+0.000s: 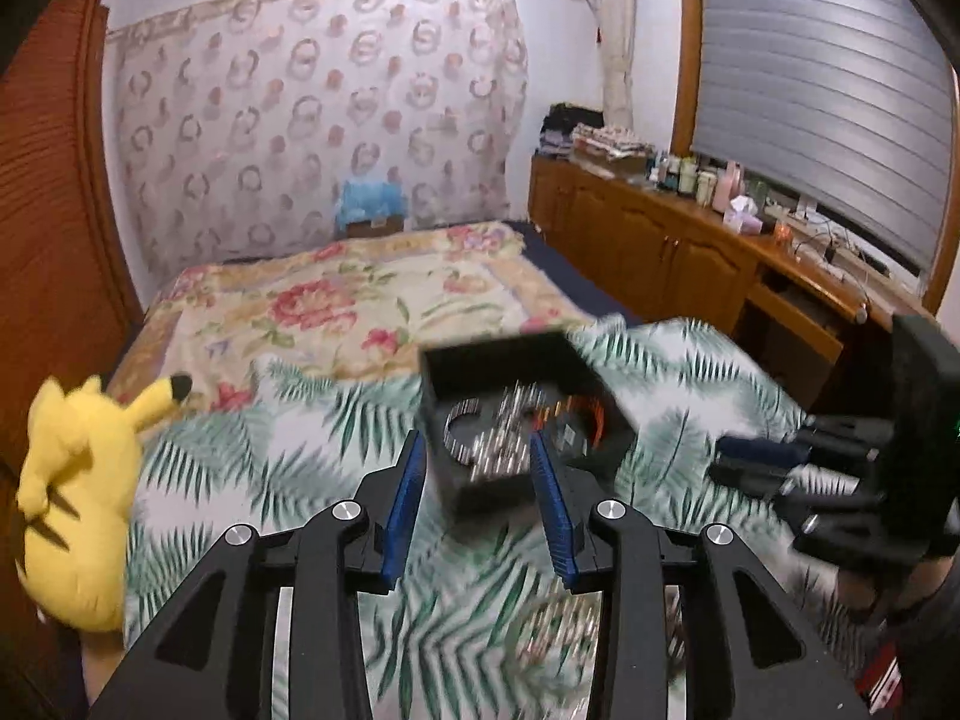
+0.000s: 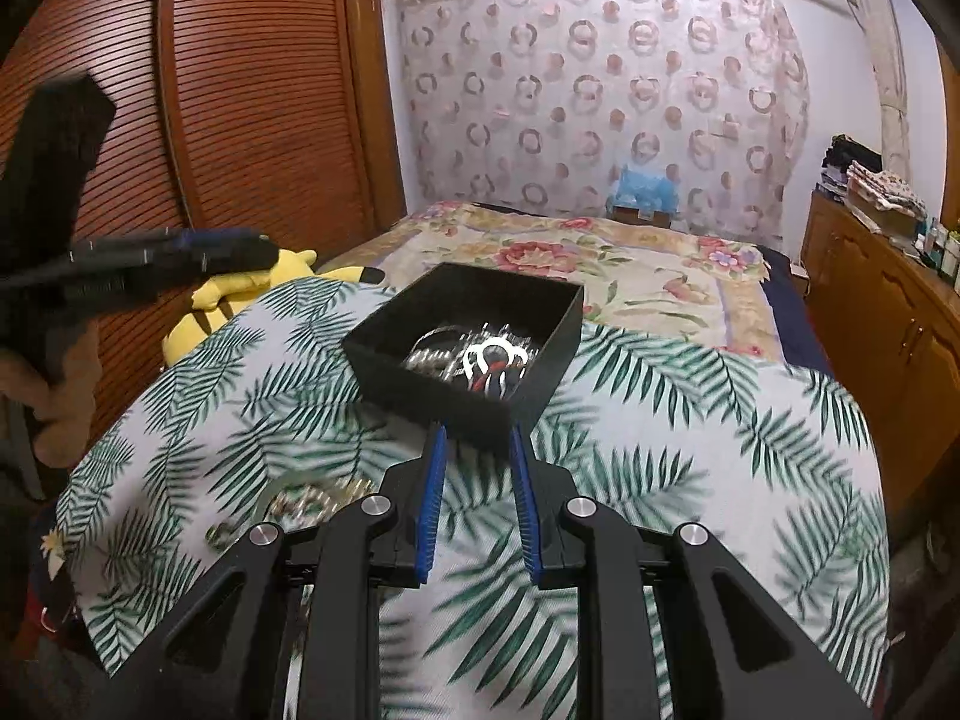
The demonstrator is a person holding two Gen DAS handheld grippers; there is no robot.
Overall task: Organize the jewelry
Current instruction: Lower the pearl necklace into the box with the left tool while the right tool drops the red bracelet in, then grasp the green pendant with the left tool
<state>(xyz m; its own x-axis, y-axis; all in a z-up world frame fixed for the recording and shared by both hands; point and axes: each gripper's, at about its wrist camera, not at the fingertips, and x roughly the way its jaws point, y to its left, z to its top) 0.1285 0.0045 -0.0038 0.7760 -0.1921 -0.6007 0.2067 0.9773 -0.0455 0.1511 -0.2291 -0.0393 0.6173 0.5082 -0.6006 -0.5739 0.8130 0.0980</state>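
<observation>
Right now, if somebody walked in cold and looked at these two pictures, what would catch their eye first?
Probably the open black box in the middle of the palm-leaf cloth, with shiny silver jewelry heaped inside. Next, the bright yellow plush toy lying at the cloth's left edge. More jewelry sits loose on the cloth, nearer than the box, and both blue-padded grippers, left gripper and right gripper, point toward the box, holding nothing.

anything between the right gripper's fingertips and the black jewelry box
No. In the right wrist view only bare palm-leaf cloth lies between the right gripper and the black box.
</observation>
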